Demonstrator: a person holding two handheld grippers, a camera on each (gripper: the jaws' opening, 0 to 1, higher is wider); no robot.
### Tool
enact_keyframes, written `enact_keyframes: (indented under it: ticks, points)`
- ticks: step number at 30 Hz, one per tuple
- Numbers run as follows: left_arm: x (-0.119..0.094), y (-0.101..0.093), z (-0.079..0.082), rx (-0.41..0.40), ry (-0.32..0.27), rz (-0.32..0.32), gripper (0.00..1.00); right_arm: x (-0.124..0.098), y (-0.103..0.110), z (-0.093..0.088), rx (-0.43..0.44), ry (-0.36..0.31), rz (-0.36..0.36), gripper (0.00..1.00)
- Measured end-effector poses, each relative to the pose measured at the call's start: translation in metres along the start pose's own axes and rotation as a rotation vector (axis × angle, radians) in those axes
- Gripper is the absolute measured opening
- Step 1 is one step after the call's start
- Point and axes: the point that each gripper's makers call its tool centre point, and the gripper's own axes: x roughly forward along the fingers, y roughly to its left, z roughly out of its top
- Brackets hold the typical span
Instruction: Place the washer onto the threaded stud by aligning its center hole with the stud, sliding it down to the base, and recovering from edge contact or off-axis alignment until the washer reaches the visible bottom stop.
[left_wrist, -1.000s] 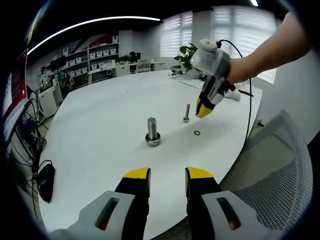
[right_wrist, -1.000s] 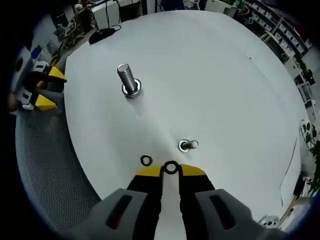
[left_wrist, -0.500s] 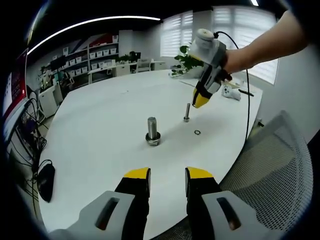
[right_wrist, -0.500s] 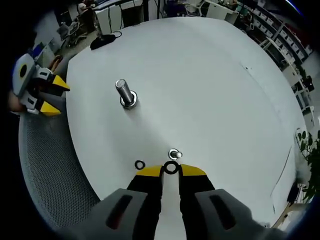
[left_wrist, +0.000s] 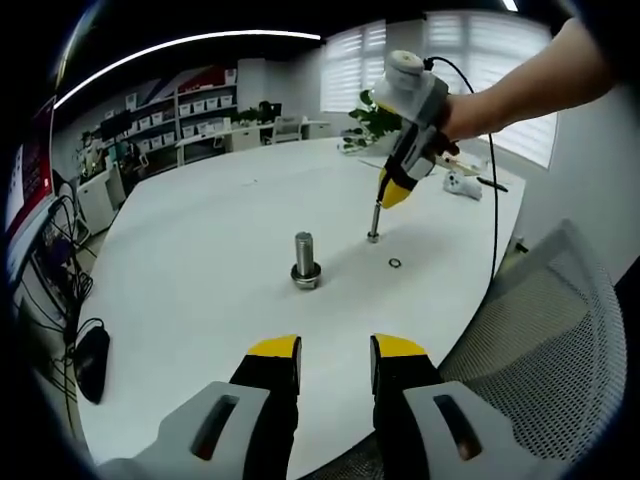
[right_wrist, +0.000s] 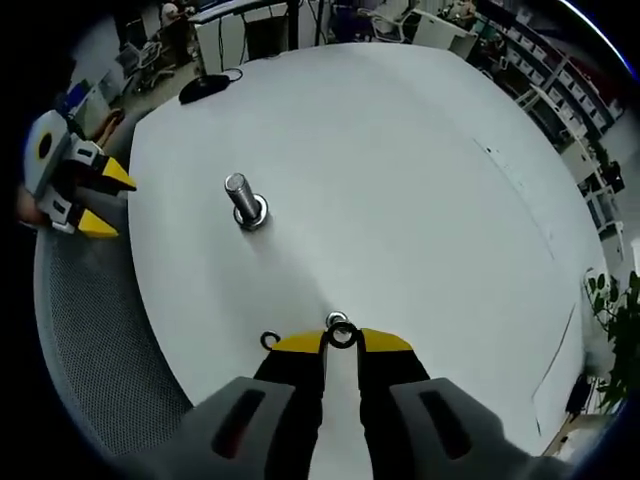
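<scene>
Since a second ago the right claw (left_wrist: 388, 196) has travelled up and toward 10 o'clock in the left gripper view, from beside the thin stud (left_wrist: 374, 224) to directly over its top end; in the right gripper view that stud (right_wrist: 336, 321) has slid from 1 o'clock of the yellow tips down to touch them.

Largest is the round white counter (left_wrist: 190, 260), which carries everything. A grey mesh chair (left_wrist: 560, 340) stands at its edge, at 4 o'clock in the left gripper view. A black mouse (left_wrist: 91, 362) lies near the counter edge at 8 o'clock.

In the right gripper view the right claw (right_wrist: 342, 339) is clamped on the washer (right_wrist: 342, 336), which sits pinched at its tips, right against the head of the thin stud. The left claw (left_wrist: 336, 347) hovers with its jaws apart, holding nothing; it also shows at 9 o'clock in the right gripper view, off the counter rim.

A thick bolt (left_wrist: 305, 262) stands upright in a nut, well apart from the thin stud. A spare washer (left_wrist: 394, 264) lies flat on the counter, near the thin stud's foot at its 4 o'clock.
</scene>
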Motion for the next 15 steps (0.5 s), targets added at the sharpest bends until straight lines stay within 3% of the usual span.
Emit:
enact_keyframes:
  ticks: [15]
  points:
    - [0.000, 0.000, 0.000, 0.001, -0.002, 0.003, 0.26, 0.011, 0.000, 0.002, -0.003, 0.019, 0.007, 0.14]
